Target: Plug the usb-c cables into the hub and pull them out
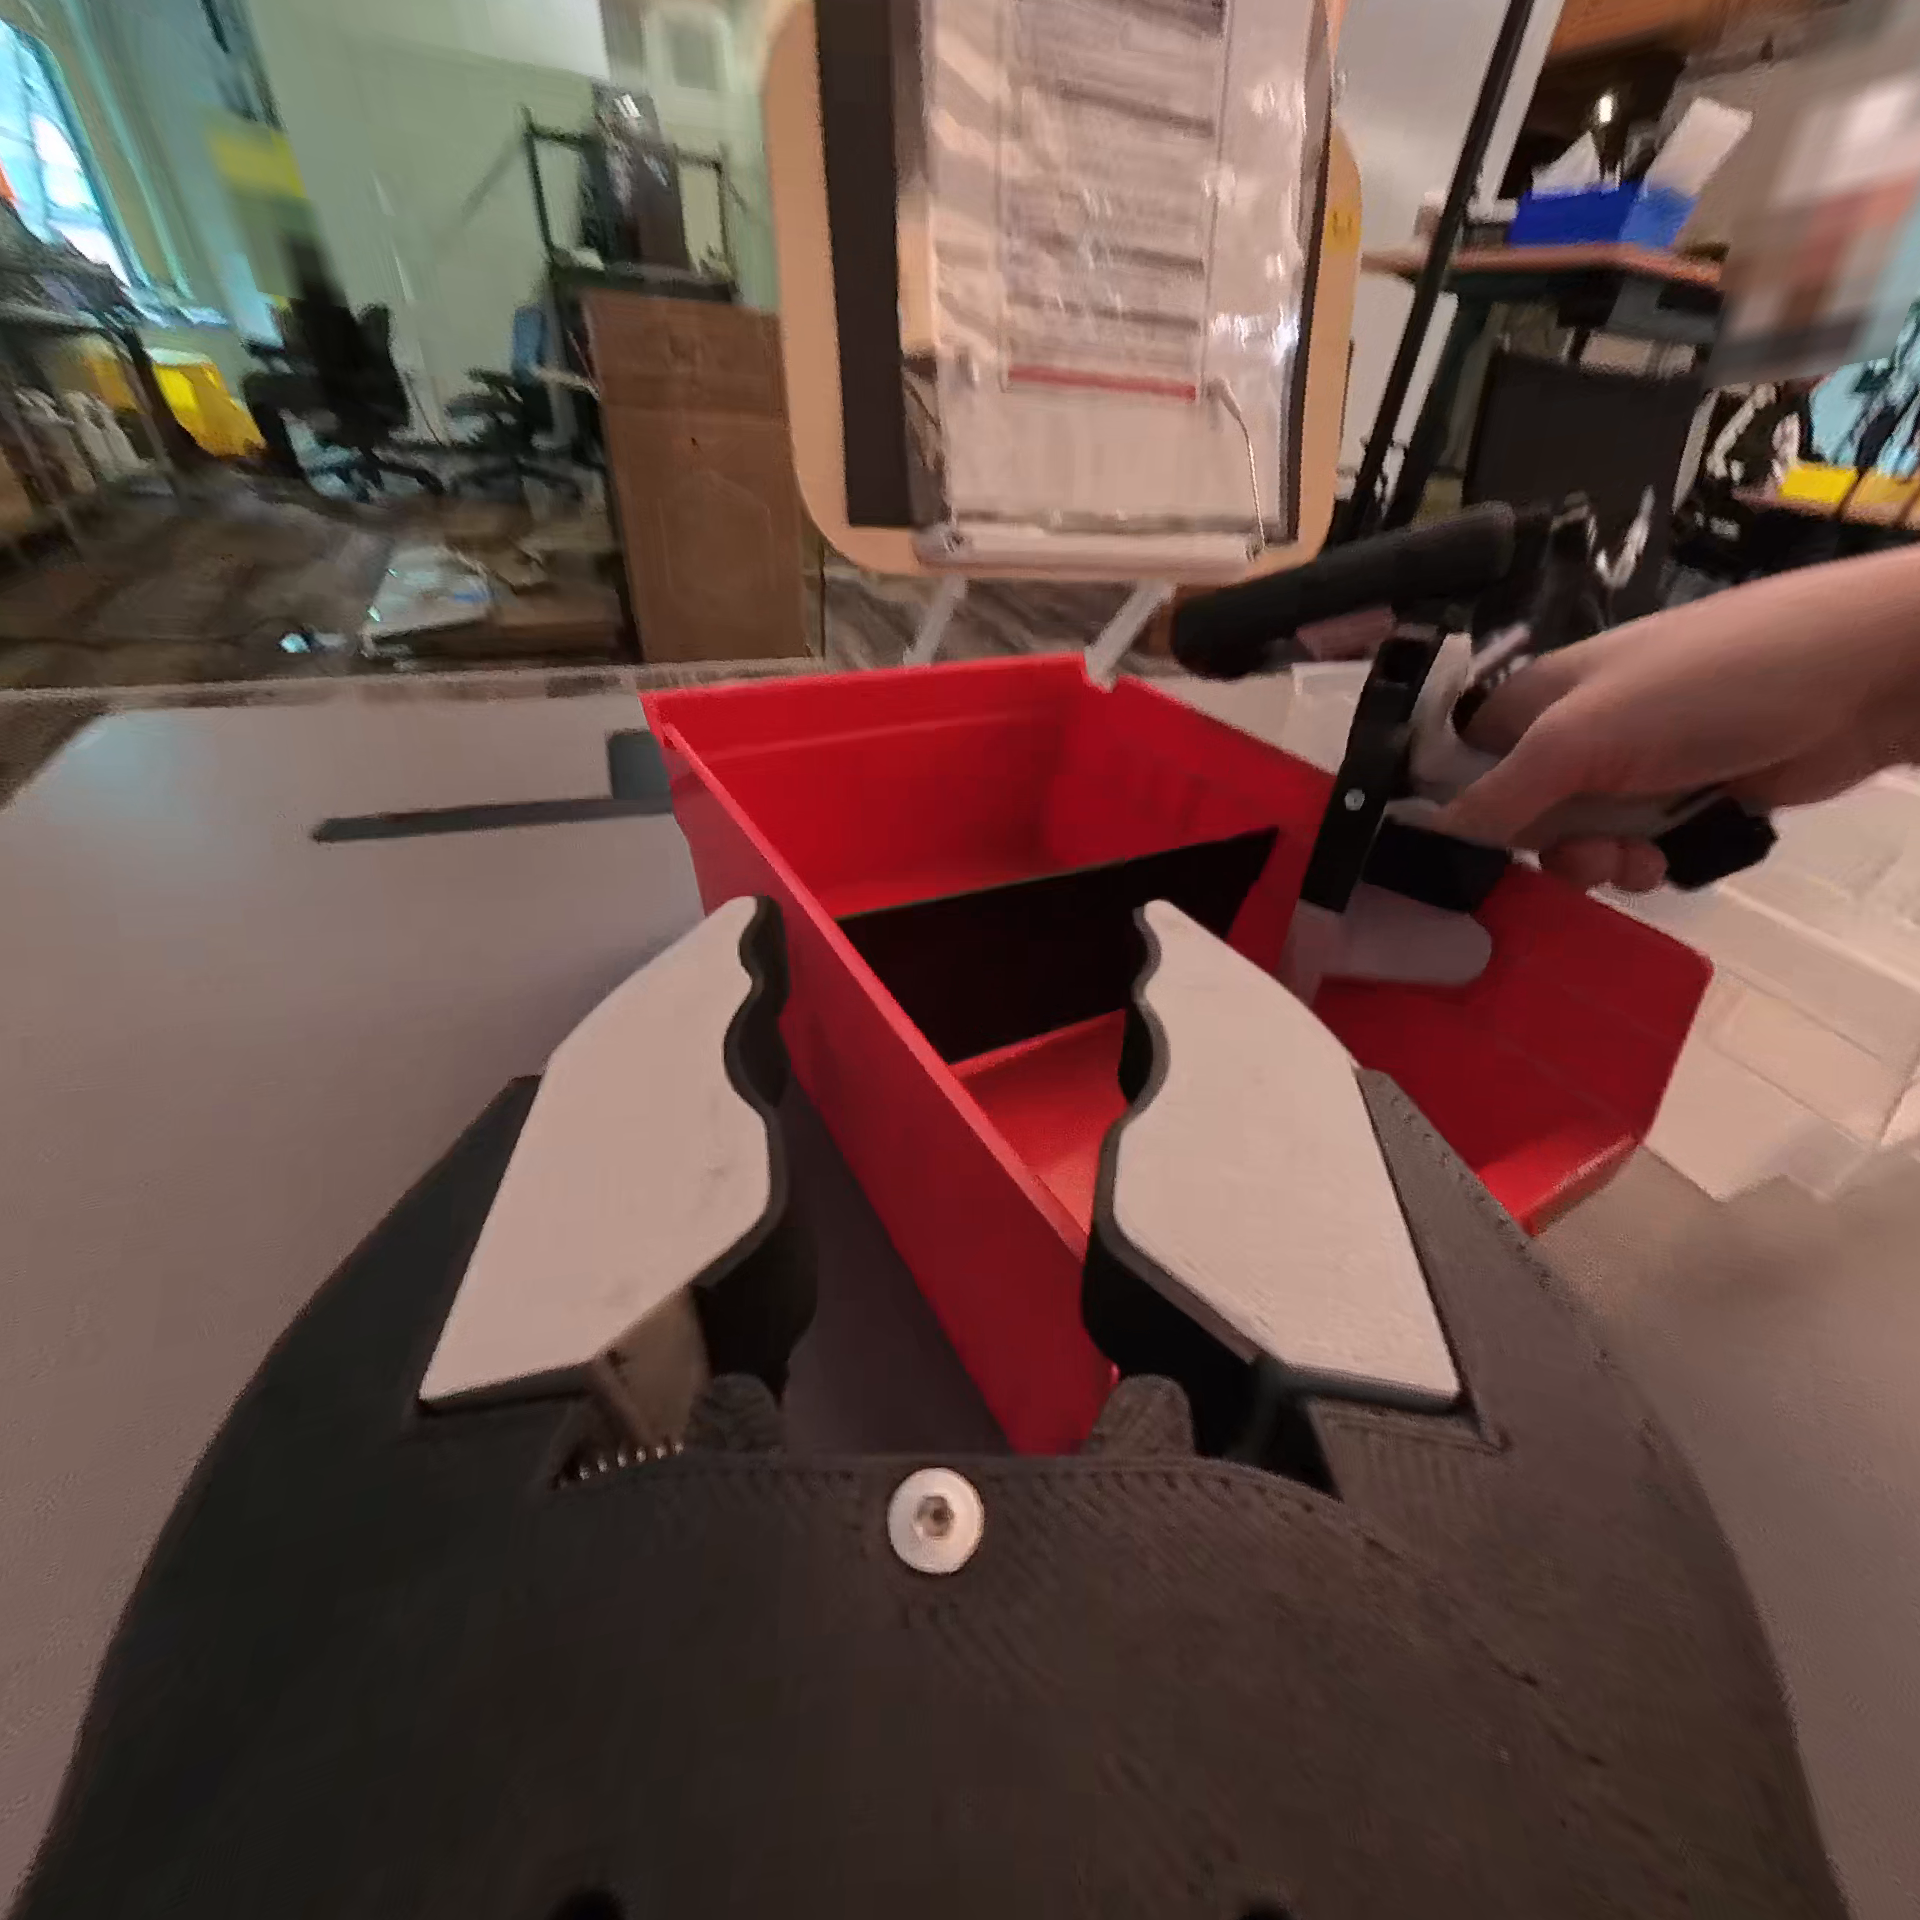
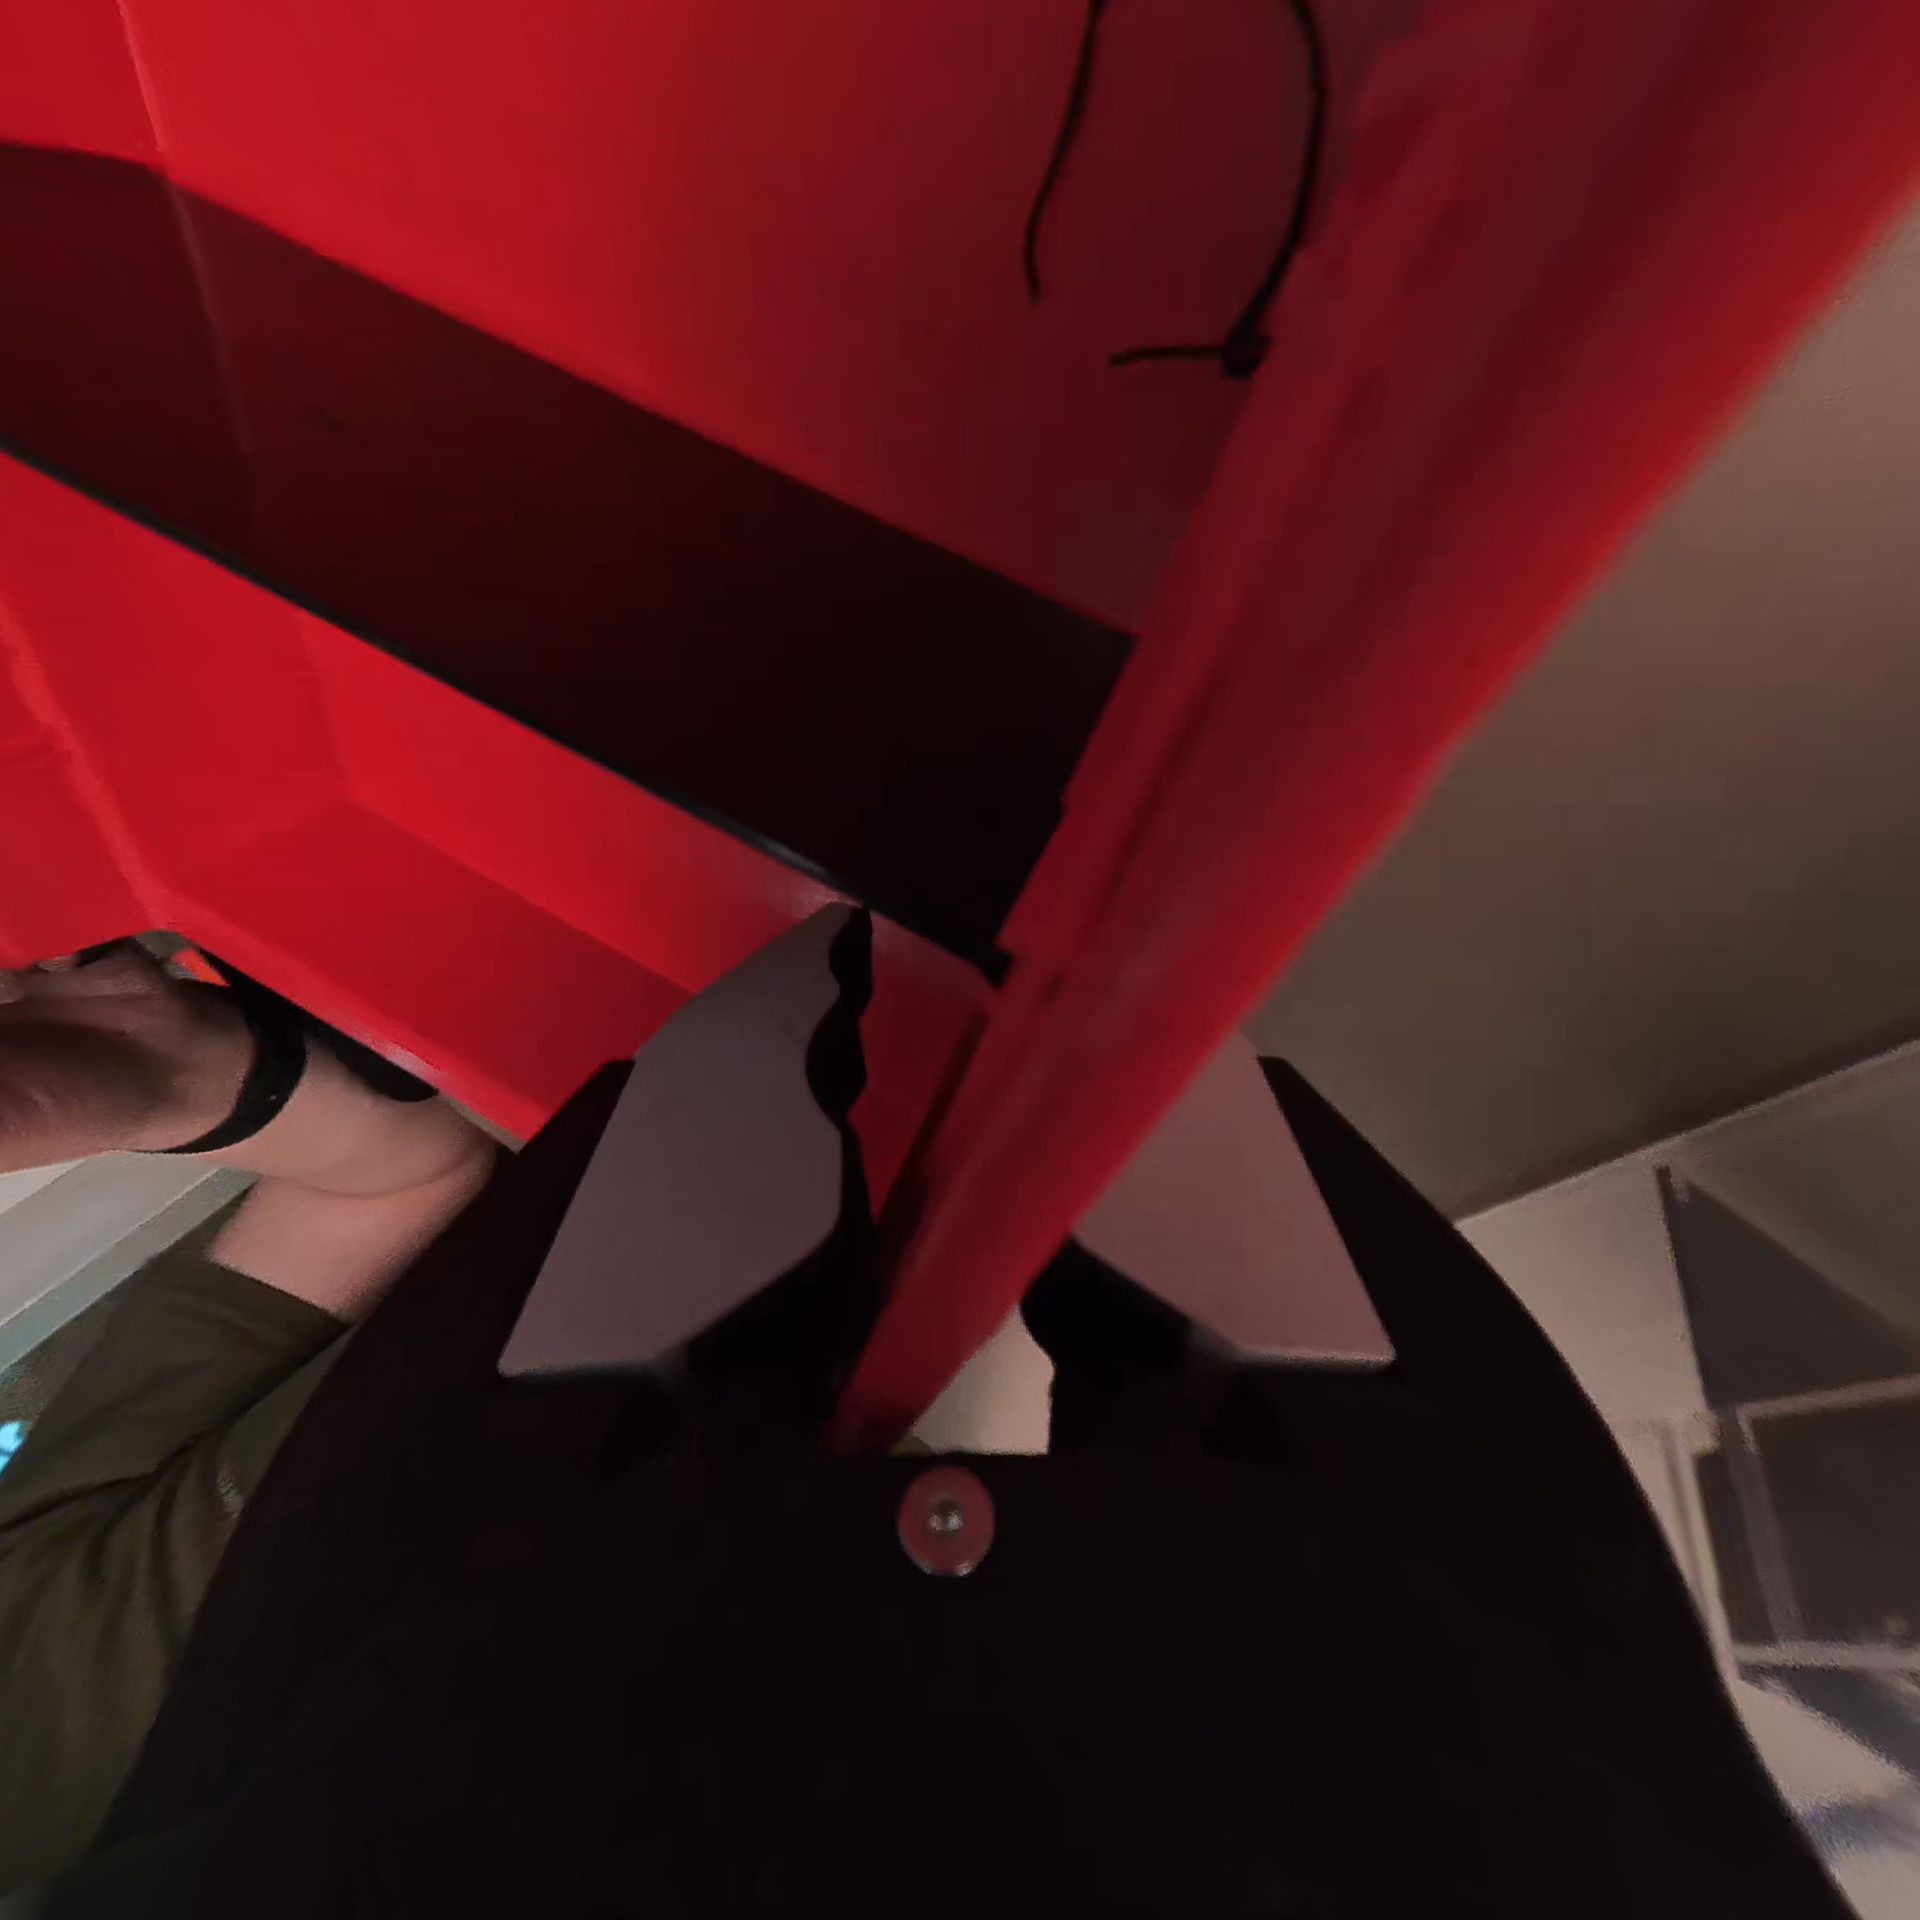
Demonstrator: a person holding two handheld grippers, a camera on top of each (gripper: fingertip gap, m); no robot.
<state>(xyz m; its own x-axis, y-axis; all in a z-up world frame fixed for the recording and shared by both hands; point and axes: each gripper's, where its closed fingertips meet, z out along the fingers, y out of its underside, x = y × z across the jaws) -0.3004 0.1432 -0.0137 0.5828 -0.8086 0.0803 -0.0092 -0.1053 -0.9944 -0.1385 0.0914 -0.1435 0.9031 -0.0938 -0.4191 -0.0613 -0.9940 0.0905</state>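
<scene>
Left wrist view: red bin (image 1: 894, 1122) wall between spread jaws, seemingly untouched.

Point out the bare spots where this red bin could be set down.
The grey table left of the red bin lies bare up to the dark strip near its far edge. To the bin's right it is crowded: white boxes and the right gripper on that wall.

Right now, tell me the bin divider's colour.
Black divider across the red bin; clearest in left wrist view.

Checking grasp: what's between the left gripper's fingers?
The red bin's side wall runs between the left gripper's open fingers, in the left wrist view.
</scene>
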